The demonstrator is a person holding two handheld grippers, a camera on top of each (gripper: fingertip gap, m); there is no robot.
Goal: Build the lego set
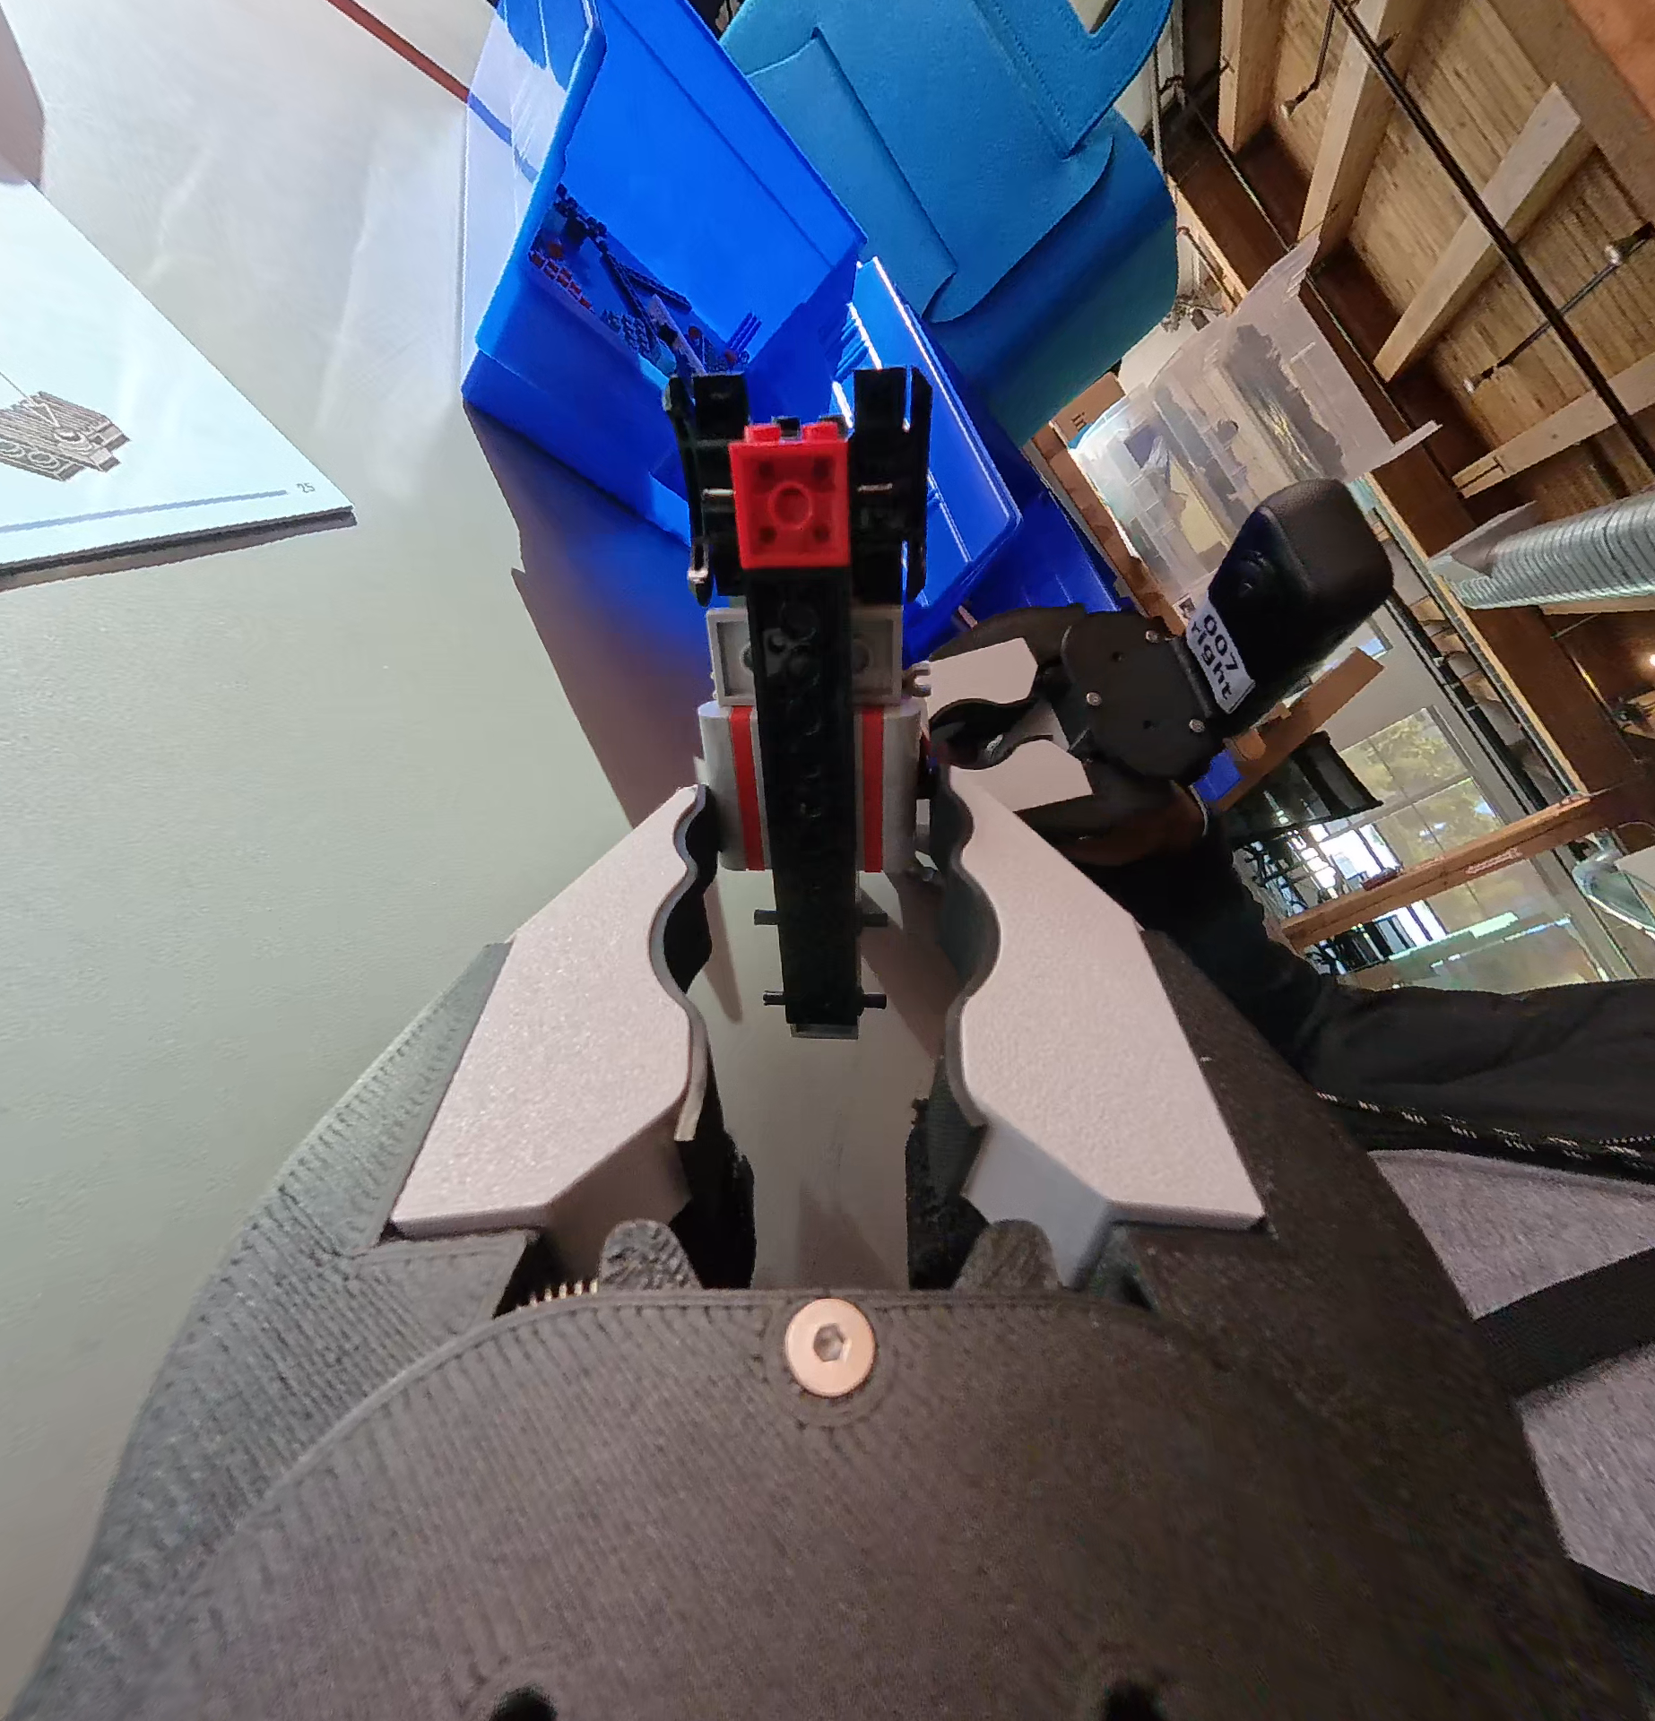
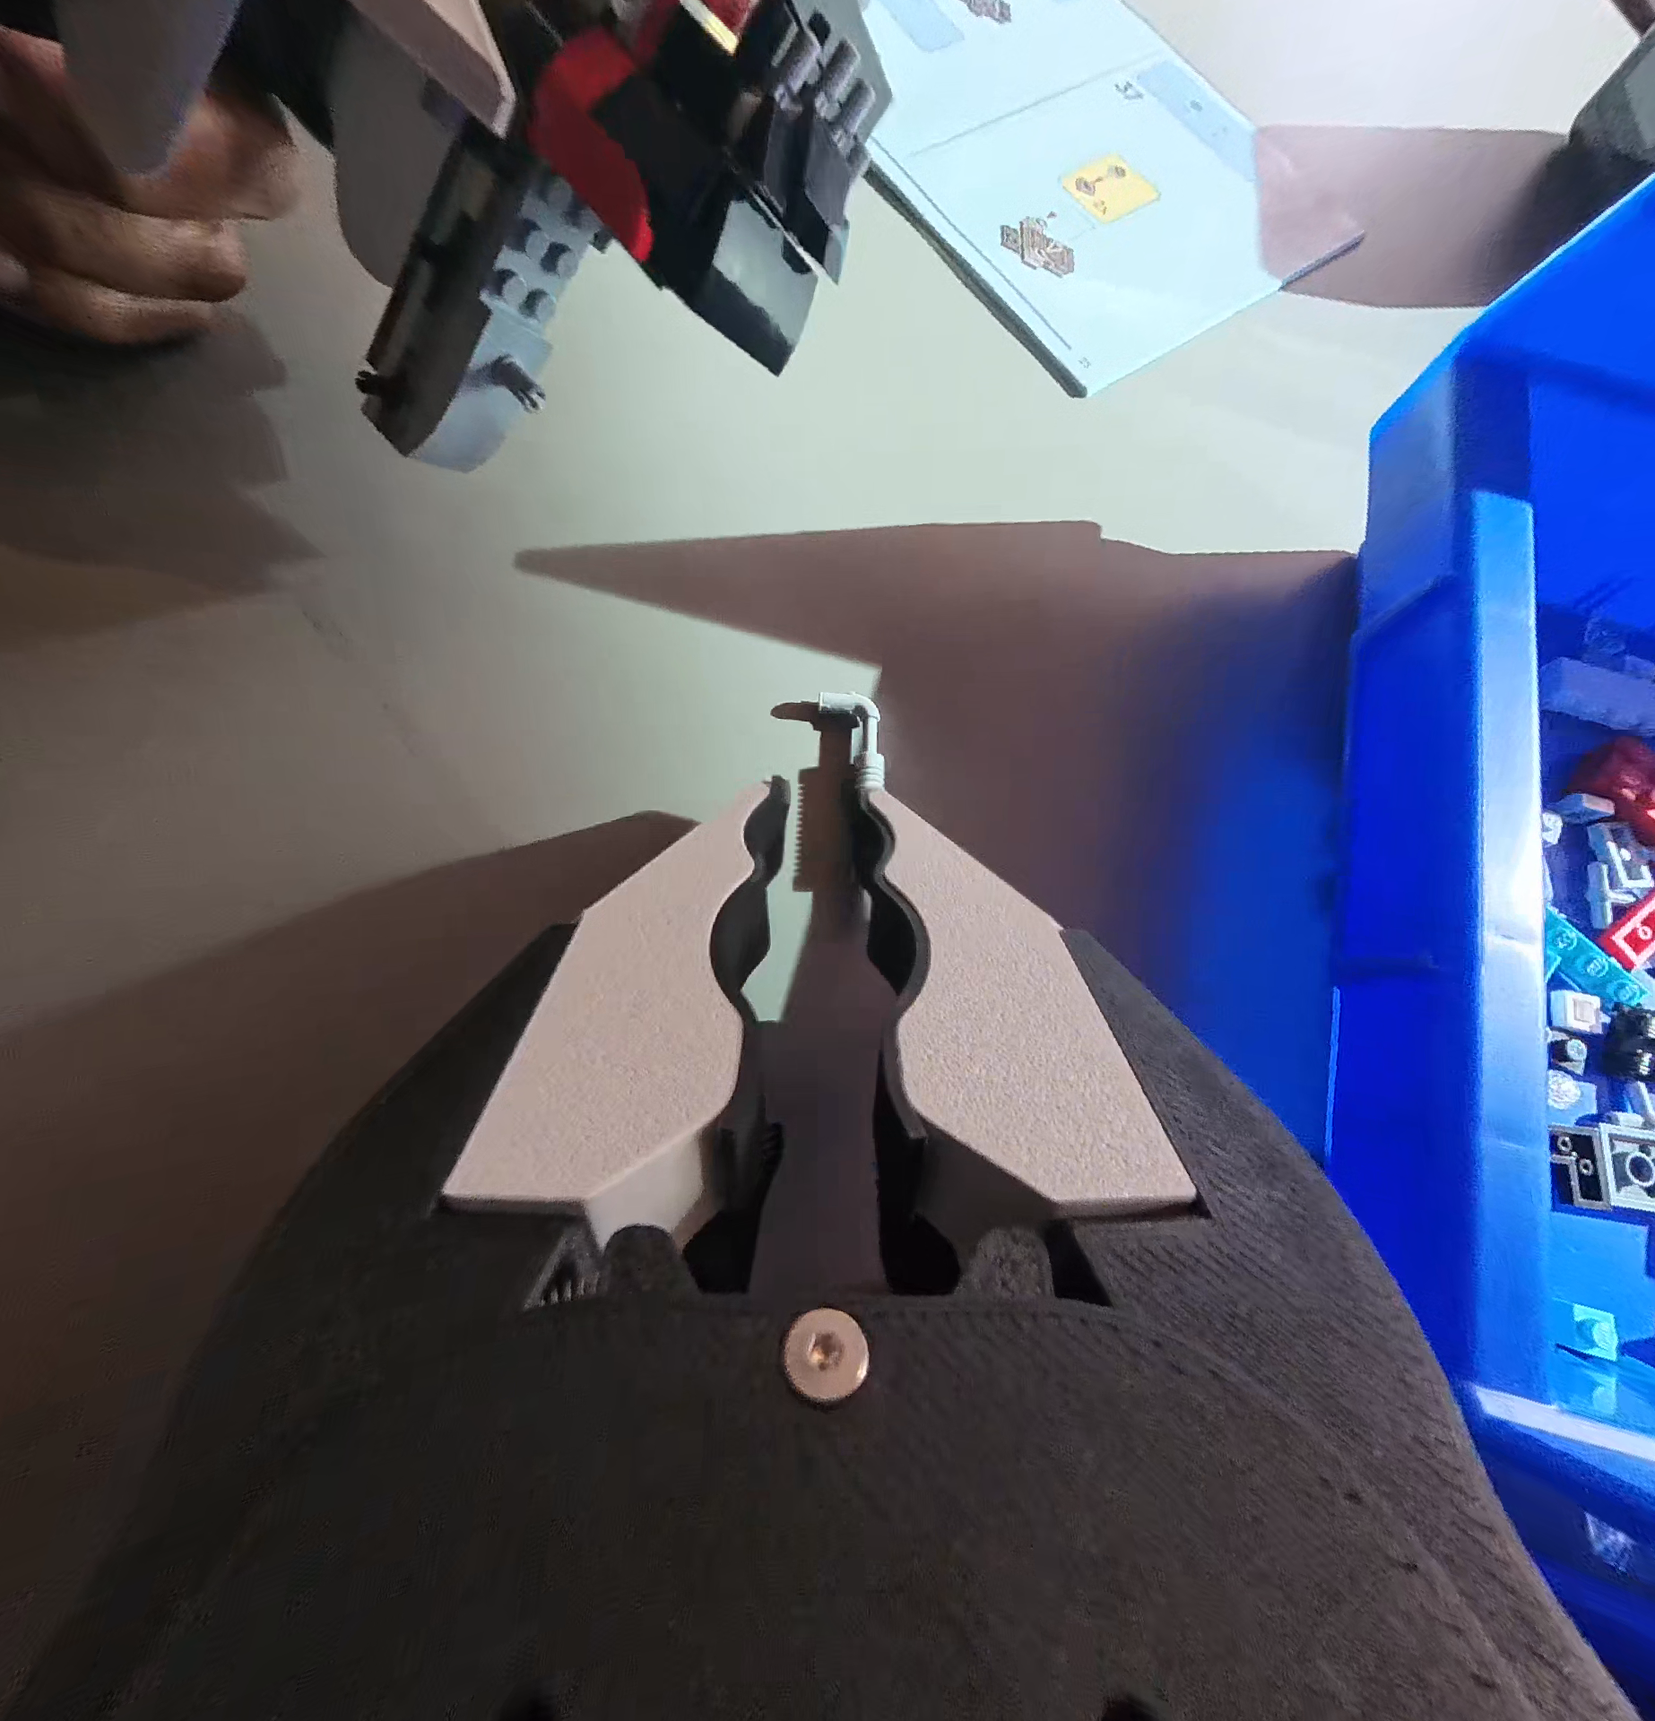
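My left gripper (image 1: 819, 819) is shut on a partly built lego model (image 1: 805, 745) and holds it above the table. The model has a long black beam, a grey body with red stripes and a red brick (image 1: 788, 503) at its far end. In the right wrist view the model (image 2: 637, 186) hangs at the upper left, next to a hand (image 2: 88, 251). My right gripper (image 2: 824, 801) is shut on a small light-grey elbow piece (image 2: 852, 726) with a dark toothed part, below and apart from the model. The right gripper also shows in the left wrist view (image 1: 991, 708), just right of the model.
A blue bin (image 2: 1457, 838) with several loose lego pieces stands at the right; it also shows in the left wrist view (image 1: 712, 233) behind the model. An open instruction booklet (image 2: 1085, 186) lies on the pale table (image 2: 619, 605), seen at the left in the left wrist view (image 1: 107, 419). One gripper's finger ends stand about 10 cm off the other's.
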